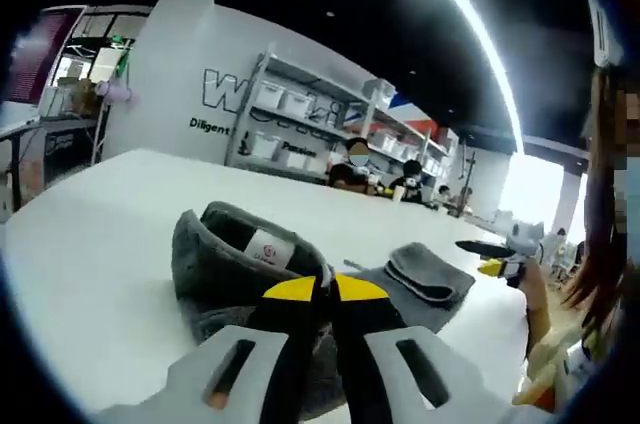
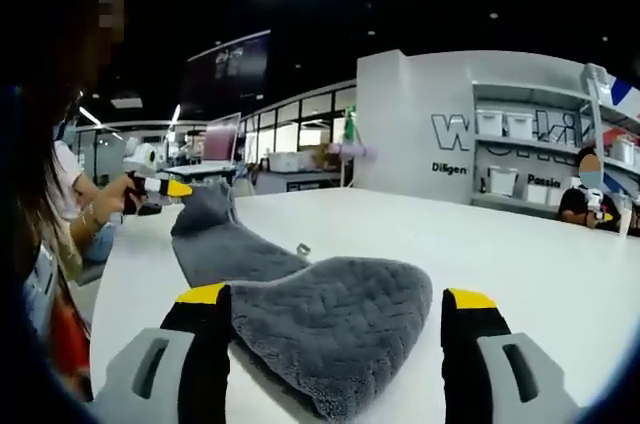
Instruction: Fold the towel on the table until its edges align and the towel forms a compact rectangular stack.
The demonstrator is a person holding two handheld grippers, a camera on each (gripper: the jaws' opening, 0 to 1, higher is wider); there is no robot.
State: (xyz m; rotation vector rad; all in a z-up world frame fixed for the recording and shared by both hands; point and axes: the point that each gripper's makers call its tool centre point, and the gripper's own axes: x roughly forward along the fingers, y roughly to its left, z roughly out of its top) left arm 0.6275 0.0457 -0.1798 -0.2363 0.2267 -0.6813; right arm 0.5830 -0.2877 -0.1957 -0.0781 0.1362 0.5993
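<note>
White table [image 2: 560, 274] carries the grey towel [image 2: 320, 314]; left gripper [image 1: 327, 289] points low, jaws pinched together on its near edge; right gripper [image 2: 335, 309] level, jaws spread wide, towel end at twelve o'clock between them

The towel [image 2: 320, 309] is matt, plush grey cloth; the table [image 2: 540, 264] smooth white.

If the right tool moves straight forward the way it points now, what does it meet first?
Most likely the grey towel. The right tool is open, and the towel's rounded end already lies between its jaws on the white table. Exactly how deep it sits is unclear.
</note>
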